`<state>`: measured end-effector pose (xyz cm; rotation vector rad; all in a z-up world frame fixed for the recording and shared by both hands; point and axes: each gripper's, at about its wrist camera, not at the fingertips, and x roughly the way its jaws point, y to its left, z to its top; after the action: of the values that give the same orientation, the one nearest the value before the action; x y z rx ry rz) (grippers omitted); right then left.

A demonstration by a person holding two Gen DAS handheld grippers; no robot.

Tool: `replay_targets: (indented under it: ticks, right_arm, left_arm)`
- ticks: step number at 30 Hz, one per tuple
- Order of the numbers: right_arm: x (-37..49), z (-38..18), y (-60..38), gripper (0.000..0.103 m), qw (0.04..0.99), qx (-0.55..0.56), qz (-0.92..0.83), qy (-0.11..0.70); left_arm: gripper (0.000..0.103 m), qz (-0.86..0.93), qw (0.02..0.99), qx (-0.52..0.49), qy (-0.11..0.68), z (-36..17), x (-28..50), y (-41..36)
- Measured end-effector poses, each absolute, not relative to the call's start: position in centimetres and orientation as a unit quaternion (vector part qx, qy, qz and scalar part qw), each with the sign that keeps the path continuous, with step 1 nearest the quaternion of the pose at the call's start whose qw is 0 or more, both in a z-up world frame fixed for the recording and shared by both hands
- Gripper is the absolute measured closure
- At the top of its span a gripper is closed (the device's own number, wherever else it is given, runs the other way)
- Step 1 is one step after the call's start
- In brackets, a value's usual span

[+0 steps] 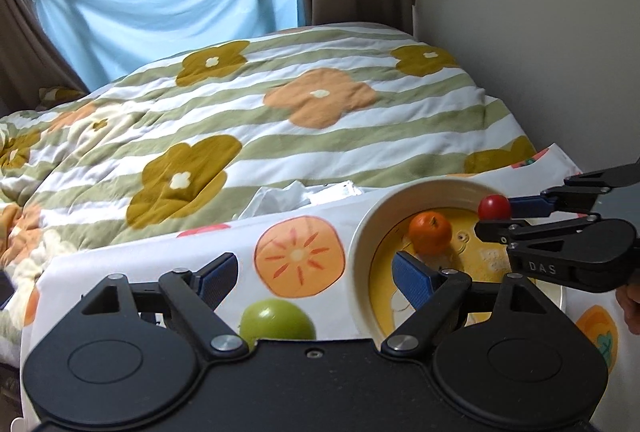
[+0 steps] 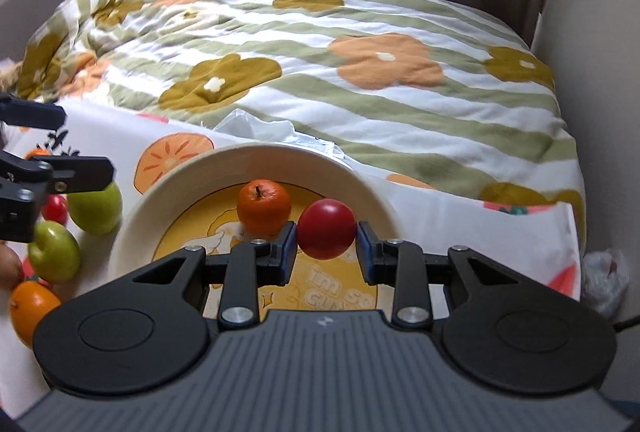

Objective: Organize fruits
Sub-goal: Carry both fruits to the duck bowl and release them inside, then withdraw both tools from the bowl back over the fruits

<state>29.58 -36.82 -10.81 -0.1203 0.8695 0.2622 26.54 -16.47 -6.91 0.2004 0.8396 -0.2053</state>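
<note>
Right wrist view shows our right gripper (image 2: 326, 246) clamping a small round red fruit (image 2: 326, 229) over the cream bowl (image 2: 132, 216), where one orange fruit (image 2: 264, 207) lies. Our left gripper (image 1: 312, 274) gapes empty; green apples (image 2: 94, 210) wait beside the bowl's left rim.

Glossy cream bowl (image 2: 132, 216); smooth shiny red fruit (image 2: 326, 234); matt black plastic right tool (image 2: 326, 252); soft quilted cloth bedcover (image 2: 320, 72).
</note>
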Motion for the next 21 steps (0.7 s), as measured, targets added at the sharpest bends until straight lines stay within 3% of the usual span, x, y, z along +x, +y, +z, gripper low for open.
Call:
replay_targets:
  ticks: [4,5,6,7,10,21]
  right_arm:
    - [29.8,-11.3,-36.9,0.052,0.895,-0.055,0.130,0.424]
    - [29.7,-11.3,-37.0,0.046,0.895,-0.056,0.134,0.421]
    - [29.5,-11.1,-37.0,0.029,0.898,-0.059,0.131,0.417]
    - [29.2,-10.8,-37.1,0.018,0.903,-0.060,0.125,0.407]
    - [28.4,-10.2,-37.9,0.005,0.913,-0.044,0.110,0.391]
    - [26.0,-7.1,-39.2,0.003,0.917,-0.020,0.085,0.389]
  left_arm:
    - [0.015,-0.093,0.904,0.096,0.405,-7.0,26.1,-15.9]
    - [0.015,-0.092,0.905,0.095,0.404,-7.0,26.0,-15.8]
    - [0.015,-0.091,0.906,0.094,0.403,-6.9,25.9,-15.7]
    - [0.015,-0.090,0.906,0.093,0.403,-6.9,25.8,-15.6]
    - [0.015,-0.087,0.907,0.091,0.401,-6.7,25.5,-15.5]
    - [0.015,-0.082,0.920,0.086,0.373,-4.6,23.4,-16.2]
